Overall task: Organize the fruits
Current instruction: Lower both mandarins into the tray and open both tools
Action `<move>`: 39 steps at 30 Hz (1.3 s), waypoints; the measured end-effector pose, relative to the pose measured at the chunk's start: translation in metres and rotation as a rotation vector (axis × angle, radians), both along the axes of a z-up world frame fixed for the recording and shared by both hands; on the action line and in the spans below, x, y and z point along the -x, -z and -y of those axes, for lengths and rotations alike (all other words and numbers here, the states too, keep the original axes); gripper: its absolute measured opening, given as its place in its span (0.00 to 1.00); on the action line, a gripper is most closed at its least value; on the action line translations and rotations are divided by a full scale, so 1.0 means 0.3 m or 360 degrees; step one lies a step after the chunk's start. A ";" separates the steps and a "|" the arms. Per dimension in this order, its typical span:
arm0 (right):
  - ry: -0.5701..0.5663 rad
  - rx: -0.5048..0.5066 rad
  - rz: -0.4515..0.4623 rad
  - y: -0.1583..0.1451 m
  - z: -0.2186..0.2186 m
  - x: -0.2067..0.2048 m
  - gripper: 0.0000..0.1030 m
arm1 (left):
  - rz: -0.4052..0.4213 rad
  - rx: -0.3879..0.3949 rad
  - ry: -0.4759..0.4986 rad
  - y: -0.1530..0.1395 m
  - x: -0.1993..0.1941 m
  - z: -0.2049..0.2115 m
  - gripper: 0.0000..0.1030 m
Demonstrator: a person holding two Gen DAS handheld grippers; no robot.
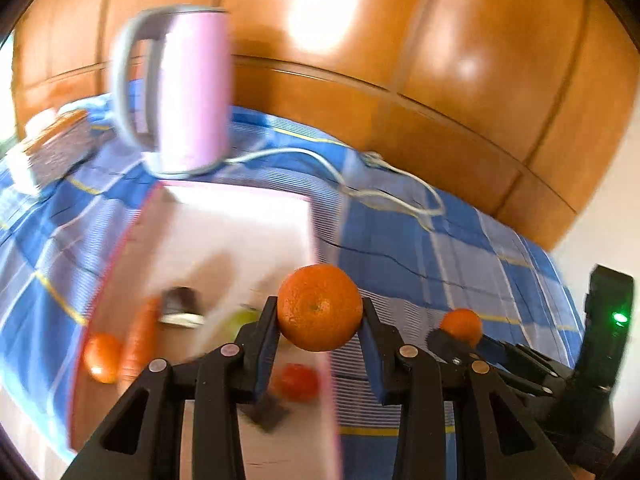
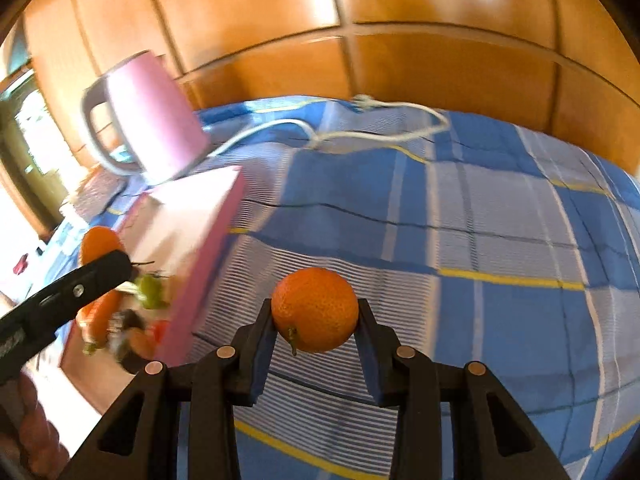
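My left gripper (image 1: 319,310) is shut on an orange (image 1: 320,280), held in the air over the right rim of a pink box (image 1: 224,216). Inside the box lie another orange (image 1: 102,358), a carrot (image 1: 140,340), a red tomato (image 1: 298,382) and a green fruit (image 1: 244,320), all blurred. My right gripper (image 2: 316,314) is shut on a second orange (image 2: 315,296) above the blue checked cloth (image 2: 480,240), to the right of the box (image 2: 208,236). Each gripper shows in the other's view: the right gripper (image 1: 460,340) and the left gripper (image 2: 116,264).
A pink kettle (image 1: 188,92) stands behind the box, and its white cable (image 1: 360,176) trails right across the cloth. A stack of small boxes (image 1: 52,148) lies at the far left. A wooden panelled wall (image 1: 400,60) closes off the back.
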State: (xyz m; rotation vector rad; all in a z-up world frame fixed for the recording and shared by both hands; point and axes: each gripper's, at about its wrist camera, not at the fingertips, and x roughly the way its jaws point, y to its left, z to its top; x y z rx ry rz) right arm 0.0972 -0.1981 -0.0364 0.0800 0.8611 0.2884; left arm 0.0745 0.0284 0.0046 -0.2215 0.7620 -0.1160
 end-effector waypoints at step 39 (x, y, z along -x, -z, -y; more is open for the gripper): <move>-0.0390 -0.0144 -0.0154 -0.001 -0.397 -0.091 0.40 | -0.0089 -0.0002 -0.0306 0.086 0.065 -0.265 0.65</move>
